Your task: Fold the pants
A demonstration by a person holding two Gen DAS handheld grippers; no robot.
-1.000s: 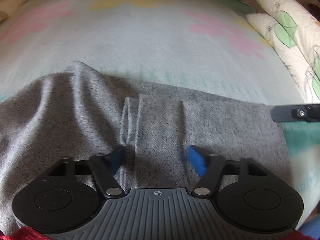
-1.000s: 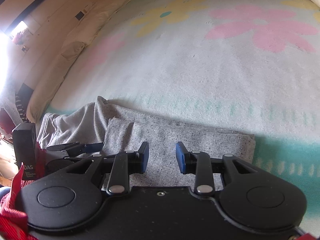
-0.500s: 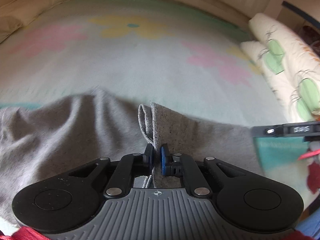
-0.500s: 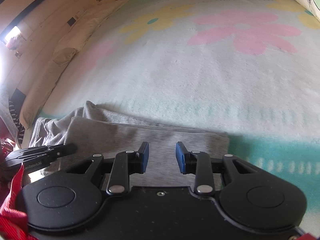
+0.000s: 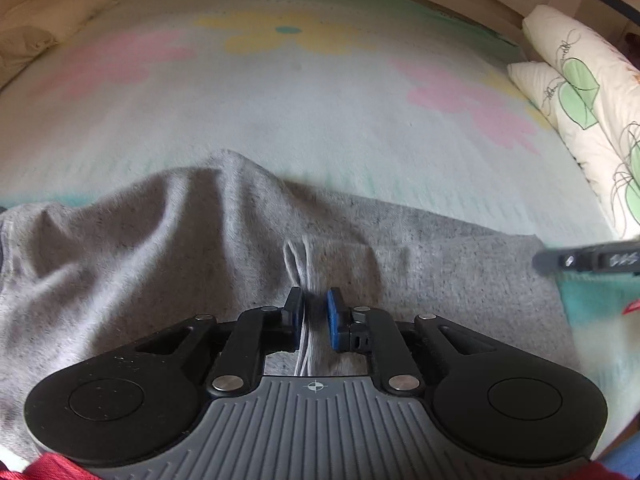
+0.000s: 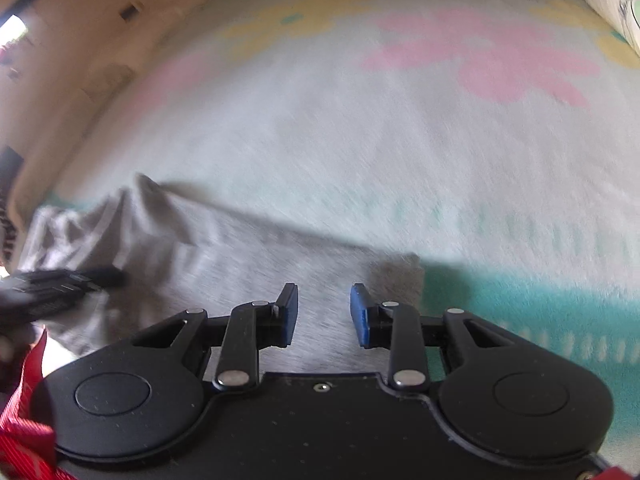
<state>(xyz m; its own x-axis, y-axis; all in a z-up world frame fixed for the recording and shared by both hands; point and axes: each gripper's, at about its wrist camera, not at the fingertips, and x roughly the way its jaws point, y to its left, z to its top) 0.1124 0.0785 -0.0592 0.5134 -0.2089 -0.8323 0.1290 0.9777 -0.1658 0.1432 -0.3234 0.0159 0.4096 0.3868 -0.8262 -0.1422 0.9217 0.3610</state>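
Note:
Grey pants [image 5: 160,248] lie crumpled across the near part of a flowered blanket [image 5: 280,112]. My left gripper [image 5: 314,308] pinches a raised fold of the pants between its blue pads; its jaws are opening slightly, with the cloth still between them. In the right wrist view, which is blurred, the pants [image 6: 240,256] end in a straight edge at the right. My right gripper [image 6: 324,308] hovers over that end with its jaws closing and nothing pressed between the pads. Each gripper shows in the other's view: the right gripper's tip [image 5: 580,260] and the left gripper's tip [image 6: 60,284].
Two white pillows with green leaf prints [image 5: 580,92] lie along the right side of the bed. A cream bolster [image 5: 48,20] runs along the far left edge. A wooden bed frame [image 6: 80,40] borders the left side. Red straps [image 6: 24,440] hang by the grippers.
My left gripper closed on a fold of the pants and lifted it a little, pulling the cloth into a ridge. My right gripper's pads stayed over the pants' right end and narrowed slightly.

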